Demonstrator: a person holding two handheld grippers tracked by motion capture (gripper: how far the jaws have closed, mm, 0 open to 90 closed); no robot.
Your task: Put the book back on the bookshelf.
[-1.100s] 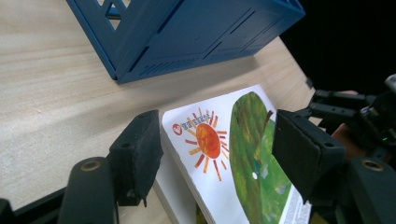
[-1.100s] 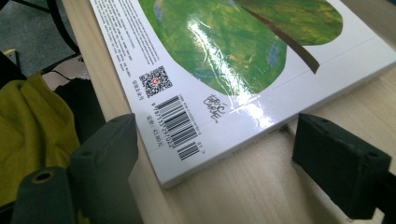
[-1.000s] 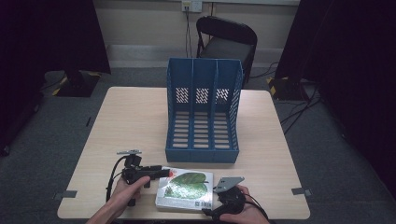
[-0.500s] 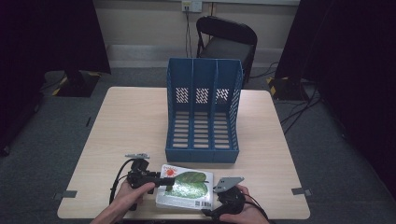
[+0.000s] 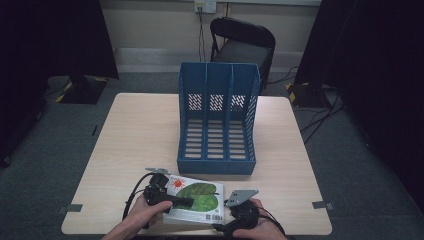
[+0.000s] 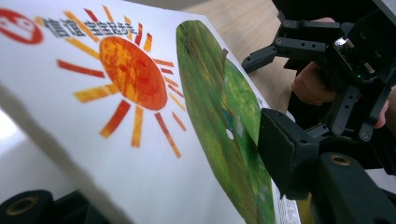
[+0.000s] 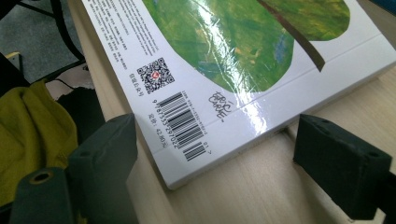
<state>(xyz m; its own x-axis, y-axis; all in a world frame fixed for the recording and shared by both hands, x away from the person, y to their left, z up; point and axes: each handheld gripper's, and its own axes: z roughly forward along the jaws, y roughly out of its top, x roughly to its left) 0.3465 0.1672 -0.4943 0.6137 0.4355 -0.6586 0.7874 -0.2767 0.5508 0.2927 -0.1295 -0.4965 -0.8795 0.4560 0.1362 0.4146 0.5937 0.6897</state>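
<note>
My left gripper point(image 5: 186, 202) lies across the left part of the book point(image 5: 200, 207), its jaws on either side of the cover; they have just been closing on it, and in the left gripper view the upper pad point(image 6: 285, 154) rests on the green leaf printed there while the lower jaw sits under the white edge, so I read it as gripping the book at a narrow gap. My right gripper point(image 5: 227, 231) waits at the book's near right corner with its jaws spread wide: in the right gripper view the two pads point(image 7: 105, 144) stand to either side of that corner point(image 7: 187, 172), and neither one touches it. The book itself lies flat near the front edge of the table point(image 5: 125, 130), white cover up, with an orange sun point(image 6: 133, 72), the big green leaf and a barcode point(image 7: 184, 123) toward my side. My hands point(image 5: 145, 215) come in from the bottom of the high view, one on each tool. Just beyond the book, close to its far edge, stands the blue file rack point(image 5: 217, 120), three open compartments facing me with slotted floors and a perforated back; I see nothing between book and rack. Farther off, behind the table, a black chair point(image 5: 242, 45) stands against the wall, with cables point(image 5: 320, 115) trailing on the grey floor to the right.
</note>
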